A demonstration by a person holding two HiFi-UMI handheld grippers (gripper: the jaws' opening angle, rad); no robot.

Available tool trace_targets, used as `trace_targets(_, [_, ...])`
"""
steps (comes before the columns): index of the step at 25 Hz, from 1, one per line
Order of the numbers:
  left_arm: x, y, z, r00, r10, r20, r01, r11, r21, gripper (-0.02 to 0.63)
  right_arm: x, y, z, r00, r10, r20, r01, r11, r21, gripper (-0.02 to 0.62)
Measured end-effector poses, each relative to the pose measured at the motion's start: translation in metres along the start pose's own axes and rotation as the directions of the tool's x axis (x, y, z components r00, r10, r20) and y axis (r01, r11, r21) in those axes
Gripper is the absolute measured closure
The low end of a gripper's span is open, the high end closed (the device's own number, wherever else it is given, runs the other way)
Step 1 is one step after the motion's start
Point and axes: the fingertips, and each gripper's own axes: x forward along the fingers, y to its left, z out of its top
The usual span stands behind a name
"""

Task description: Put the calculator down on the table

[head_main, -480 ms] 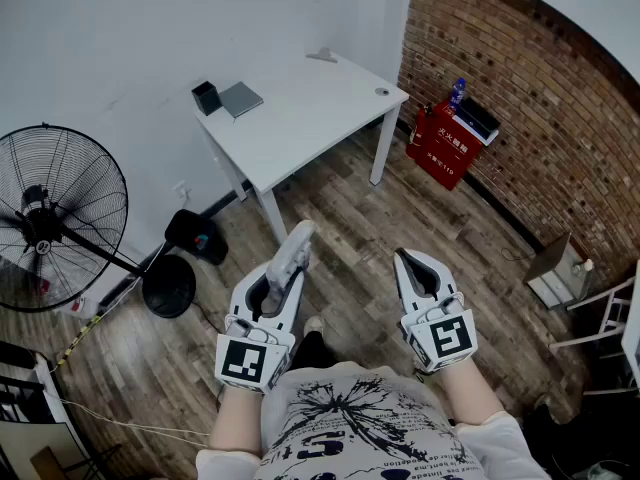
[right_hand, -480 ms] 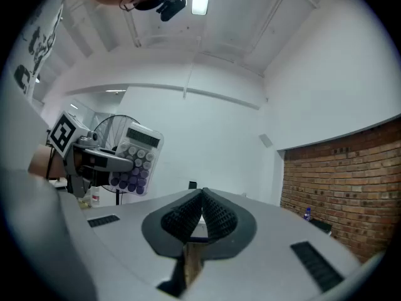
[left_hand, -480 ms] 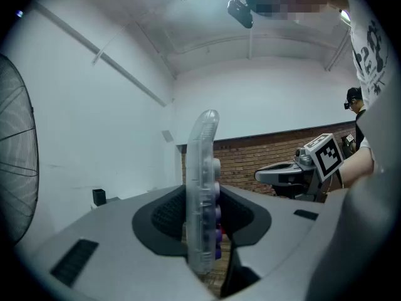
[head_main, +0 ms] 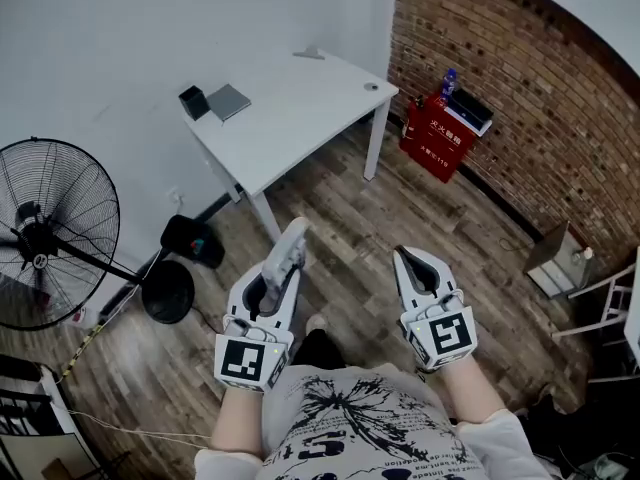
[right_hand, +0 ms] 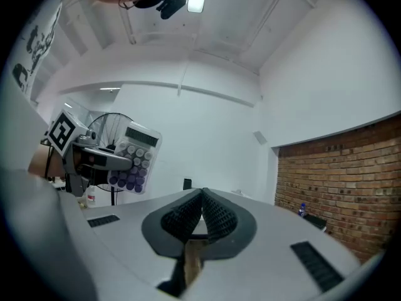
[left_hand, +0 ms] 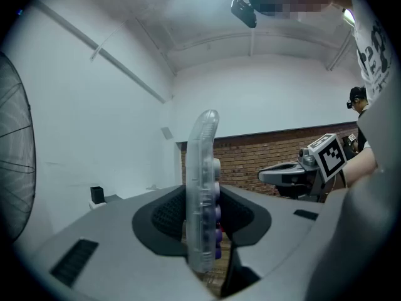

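Observation:
My left gripper (head_main: pixel 283 268) is shut on a clear-cased calculator (head_main: pixel 287 251) with purple and grey keys, held on edge between the pads (left_hand: pixel 203 193). The same calculator (right_hand: pixel 133 158) shows its key face in the right gripper view, at the left. The white table (head_main: pixel 290 118) stands ahead across the wooden floor, well beyond both grippers. My right gripper (head_main: pixel 415 268) is level beside the left one, its jaws shut with nothing between them (right_hand: pixel 202 215).
On the table's far left corner sit a black cup (head_main: pixel 193 102) and a grey pad (head_main: pixel 229 101). A large floor fan (head_main: pixel 60 238) stands at the left. A red box (head_main: pixel 440 133) leans on the brick wall at the right. A black bag (head_main: pixel 190 240) lies near the table leg.
The view has shifted a little: table and fan sit slightly further left and lower in the picture. Both grippers keep their places, the calculator still held.

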Motion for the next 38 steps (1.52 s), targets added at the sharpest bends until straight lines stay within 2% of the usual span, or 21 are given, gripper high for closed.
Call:
trace_targets(4, [0.017, 0.009, -0.011, 1.000, 0.014, -0.028, -0.014, 1.000, -0.011, 0.466, 0.013, -0.007, -0.005, 1.000, 0.012, -0.003, -0.012, 0.998, 0.058, 0.581])
trace_targets(8, [0.046, 0.030, -0.021, 0.999, 0.006, -0.035, -0.007, 1.000, -0.015, 0.466, 0.046, -0.015, -0.014, 1.000, 0.012, -0.025, -0.012, 1.000, 0.010, 0.581])
trace_targets(12, [0.097, 0.056, -0.026, 1.000, 0.002, -0.023, -0.002, 1.000, -0.028, 0.466, 0.090, -0.046, -0.025, 0.998, 0.001, -0.059, -0.001, 1.000, 0.003, 0.580])
trace_targets(20, [0.257, 0.148, -0.017, 1.000, -0.005, -0.026, 0.004, 0.998, -0.058, 0.466, 0.241, -0.136, -0.026, 0.993, 0.019, -0.114, -0.019, 1.000, 0.002, 0.580])
trace_targets(25, [0.337, 0.200, -0.017, 0.999, -0.013, -0.041, 0.010, 0.998, -0.062, 0.466, 0.330, -0.179, -0.023, 0.991, 0.027, -0.132, -0.029, 1.000, -0.012, 0.580])
trace_targets(33, [0.408, 0.264, -0.022, 0.997, 0.043, -0.066, -0.048, 0.996, -0.076, 0.466, 0.437, -0.218, -0.031, 0.986, 0.095, -0.139, -0.097, 0.995, -0.006, 0.581])
trace_targets(38, [0.435, 0.290, -0.033, 0.990, 0.110, -0.093, -0.114, 0.993, -0.041, 0.466, 0.492, -0.229, -0.045, 0.978, 0.169, -0.123, -0.169, 0.986, 0.014, 0.580])
